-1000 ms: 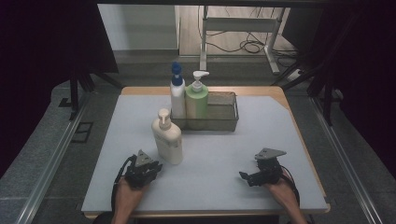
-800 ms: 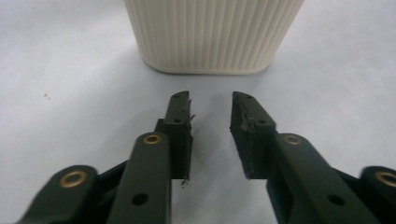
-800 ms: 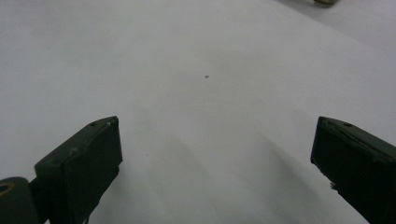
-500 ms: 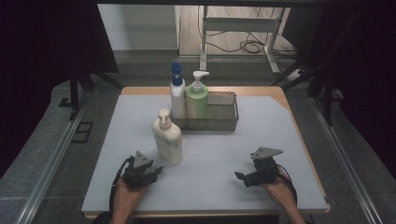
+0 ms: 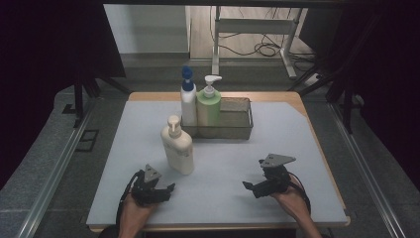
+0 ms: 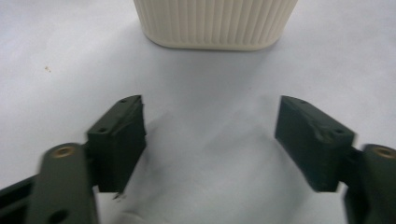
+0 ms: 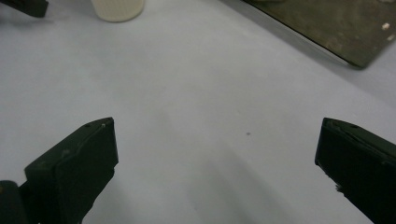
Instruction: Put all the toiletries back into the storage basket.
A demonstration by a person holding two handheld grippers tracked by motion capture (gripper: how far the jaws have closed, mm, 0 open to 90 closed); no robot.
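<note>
Cream pump bottle (image 5: pixel 178 145) upright on tabletop (image 5: pixel 277 148), ungrasped, just ahead of left hand-held gripper (image 5: pixel 166 187), jaws just opened wide and empty; right hand-held gripper (image 5: pixel 249 187) likewise spread, empty; wire basket (image 5: pixel 237 121) with two bottles behind.

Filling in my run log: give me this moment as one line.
left gripper: open, jaws just opening, empty, facing cream bottle | right gripper: open, empty | blue-cap bottle, green bottle: in basket
</note>
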